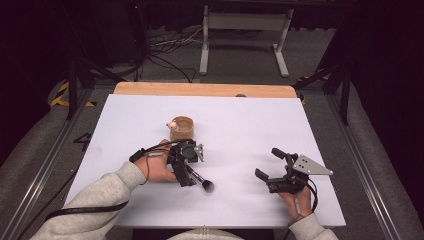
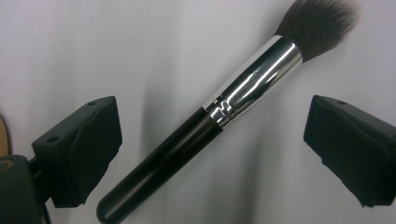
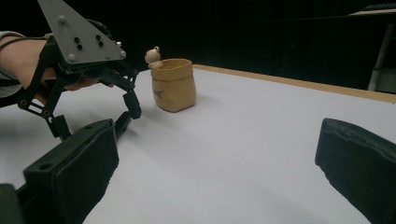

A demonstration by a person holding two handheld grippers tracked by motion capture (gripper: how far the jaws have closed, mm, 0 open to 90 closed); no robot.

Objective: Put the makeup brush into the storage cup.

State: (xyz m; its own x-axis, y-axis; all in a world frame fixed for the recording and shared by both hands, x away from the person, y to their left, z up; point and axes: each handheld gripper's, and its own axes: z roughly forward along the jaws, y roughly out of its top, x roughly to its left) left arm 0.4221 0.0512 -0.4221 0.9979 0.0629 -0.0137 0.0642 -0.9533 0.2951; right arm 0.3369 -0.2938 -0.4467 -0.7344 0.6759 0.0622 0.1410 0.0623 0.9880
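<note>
Taking the tan cup (image 1: 182,128) as the landmark: just on the person's side of it, slightly left, the left gripper (image 1: 186,170) points down over the white table (image 1: 250,130). Its jaws stand wide apart, straddling a makeup brush (image 2: 205,119) that lies flat between them, touching neither pad, bristles pointing away from the cup. Well to the right of the cup and nearer the person, the right gripper (image 1: 270,164) hovers with jaws spread, holding nothing.

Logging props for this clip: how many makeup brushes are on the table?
1. The makeup brush lies flat on the white table, between the open left claw's jaws.
</note>
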